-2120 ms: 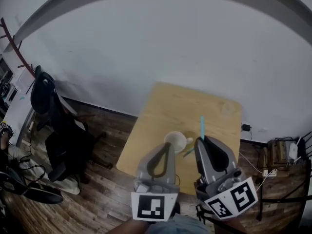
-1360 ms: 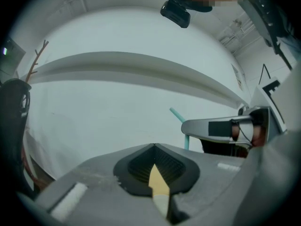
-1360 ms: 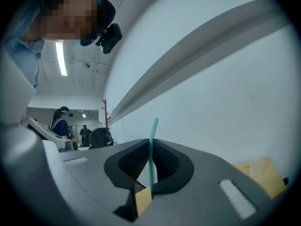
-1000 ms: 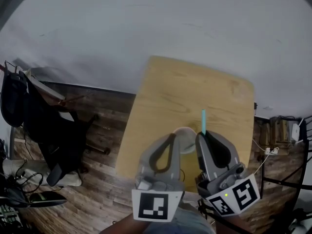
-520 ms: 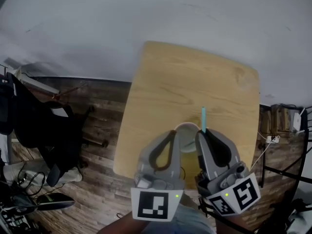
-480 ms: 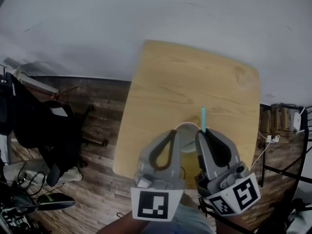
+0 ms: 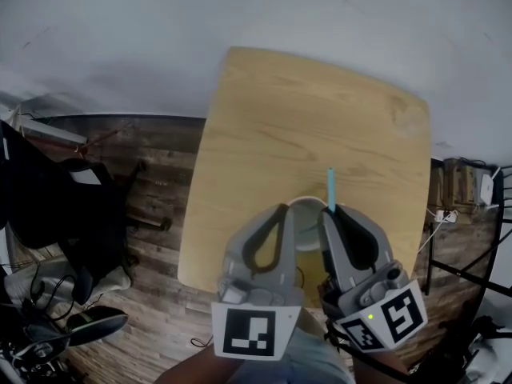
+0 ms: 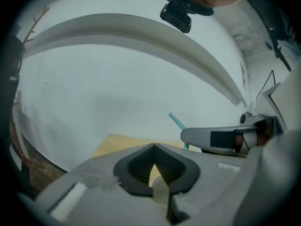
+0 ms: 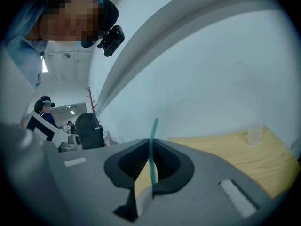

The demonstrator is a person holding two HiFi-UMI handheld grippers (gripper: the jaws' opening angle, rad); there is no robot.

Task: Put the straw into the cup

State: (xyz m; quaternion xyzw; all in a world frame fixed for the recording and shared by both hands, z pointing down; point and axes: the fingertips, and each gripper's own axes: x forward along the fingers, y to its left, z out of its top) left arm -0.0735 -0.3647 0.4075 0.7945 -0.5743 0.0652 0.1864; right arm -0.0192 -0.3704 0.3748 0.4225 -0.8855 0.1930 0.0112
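Our right gripper (image 7: 334,209): clamps straw (image 7: 330,189), upright, just right of cup (image 7: 304,201) rim;
Our left gripper (image 7: 281,208): jaws together, just left of cup

— What is the tabletop (image 7: 304,126) made of?
— Pale wood, matt, with a fine grain running through it. The floor (image 7: 160,174) past its left edge is darker wood in planks, rougher-looking.
— And the tools?
— The left tool (image 7: 279,209) and the right tool (image 7: 334,210) both have grey plastic shells, smooth and matt. The pads (image 9: 165,162) inside are black, ribbed and rubbery-looking. The marker cubes (image 7: 256,332) carry flat black-and-white print, not shiny.
— The straw (image 7: 330,189)?
— Teal plastic, smooth.
— The cup (image 7: 307,203)?
— White with a smooth rim; ceramic or plastic, I cannot tell.
— The wall (image 7: 160,38)?
— White, matt, even.
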